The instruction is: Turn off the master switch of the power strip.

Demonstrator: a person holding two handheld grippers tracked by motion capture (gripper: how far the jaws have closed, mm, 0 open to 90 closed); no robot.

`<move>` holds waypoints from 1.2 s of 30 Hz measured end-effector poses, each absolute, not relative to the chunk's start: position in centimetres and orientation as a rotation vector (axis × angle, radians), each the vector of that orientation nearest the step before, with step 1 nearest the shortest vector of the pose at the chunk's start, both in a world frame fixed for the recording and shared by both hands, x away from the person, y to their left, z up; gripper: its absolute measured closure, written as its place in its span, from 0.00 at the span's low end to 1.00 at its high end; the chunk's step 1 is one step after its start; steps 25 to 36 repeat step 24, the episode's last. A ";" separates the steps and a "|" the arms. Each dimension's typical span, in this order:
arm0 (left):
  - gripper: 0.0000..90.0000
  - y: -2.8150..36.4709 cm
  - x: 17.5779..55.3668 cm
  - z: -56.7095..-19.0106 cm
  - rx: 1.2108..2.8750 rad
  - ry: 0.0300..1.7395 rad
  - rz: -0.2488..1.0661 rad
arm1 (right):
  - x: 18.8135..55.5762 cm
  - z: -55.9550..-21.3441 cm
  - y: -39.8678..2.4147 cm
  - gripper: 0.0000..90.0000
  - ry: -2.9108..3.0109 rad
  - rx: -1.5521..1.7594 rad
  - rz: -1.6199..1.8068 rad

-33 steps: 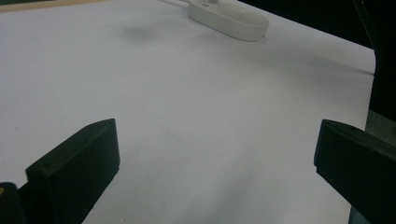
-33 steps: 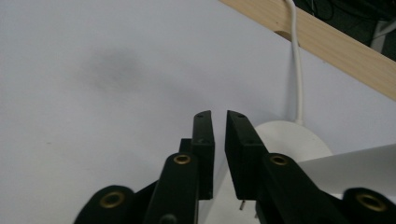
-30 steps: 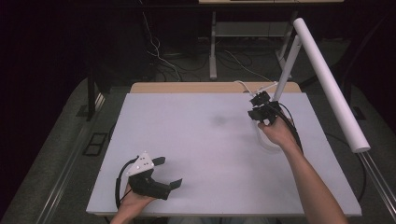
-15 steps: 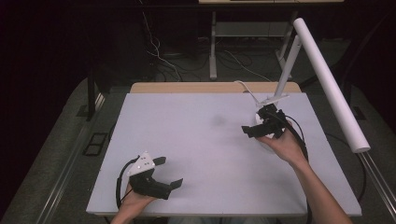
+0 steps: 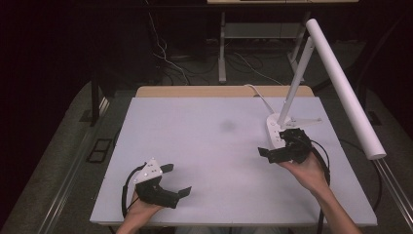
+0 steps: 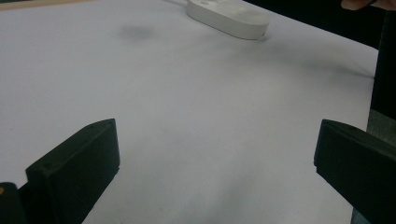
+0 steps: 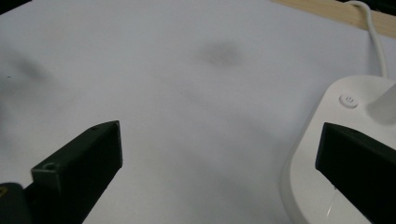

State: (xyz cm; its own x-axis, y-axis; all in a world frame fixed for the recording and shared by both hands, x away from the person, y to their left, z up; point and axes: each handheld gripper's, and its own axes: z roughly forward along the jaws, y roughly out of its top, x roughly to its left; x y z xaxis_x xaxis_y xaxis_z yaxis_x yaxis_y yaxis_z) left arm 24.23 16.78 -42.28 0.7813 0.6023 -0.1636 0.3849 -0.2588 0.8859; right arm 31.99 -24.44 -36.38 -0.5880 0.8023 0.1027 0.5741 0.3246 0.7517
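Note:
A white desk lamp stands at the table's right side, its oval base (image 5: 274, 130) flat on the white table (image 5: 209, 146), with a long tube head (image 5: 343, 87) above. My right gripper (image 5: 273, 143) hovers just in front of the base, pointing left. Its jaws have just been opening and stand wide, open with nothing between them. In the right gripper view (image 7: 215, 182) the lamp base (image 7: 345, 126) with its power button (image 7: 348, 100) lies by the right jaw. My left gripper (image 5: 178, 179) rests near the front left edge, open and empty, also seen as (image 6: 215, 186).
The lamp's white cable (image 5: 258, 95) runs off the back edge over a wooden strip (image 5: 195, 91). A faint dark smudge (image 5: 227, 126) marks the table's middle. In the left gripper view the lamp base (image 6: 229, 16) lies far ahead. Dark floor and cables surround the table.
My right gripper has drawn back from the lamp base toward the person and its jaws have gone from nearly shut to wide. The left gripper has stayed put.

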 end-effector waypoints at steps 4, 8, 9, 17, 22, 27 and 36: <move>0.00 16.8 24.2 -42.3 1.888 0.751 0.249 | 30.9 -37.2 -25.4 0.00 2.301 1.251 1.159; 0.00 16.7 24.2 -42.2 1.889 0.748 0.251 | 29.6 -38.0 -26.1 0.00 2.285 1.256 1.170; 0.00 16.7 24.2 -42.2 1.887 0.750 0.250 | 29.3 -38.2 -26.3 0.00 2.276 1.257 1.173; 0.00 16.8 24.2 -42.2 1.888 0.748 0.255 | 27.5 -40.1 -27.4 0.00 2.277 1.281 1.221; 0.00 16.9 24.3 -42.2 1.887 0.753 0.255 | 26.5 -41.0 -27.8 0.00 2.270 1.306 1.223; 0.00 16.9 24.3 -42.2 1.883 0.755 0.255 | 26.1 -41.3 -27.9 0.00 2.268 1.310 1.219; 0.00 16.9 24.3 -42.2 1.883 0.755 0.255 | 26.1 -41.3 -27.9 0.00 2.268 1.310 1.219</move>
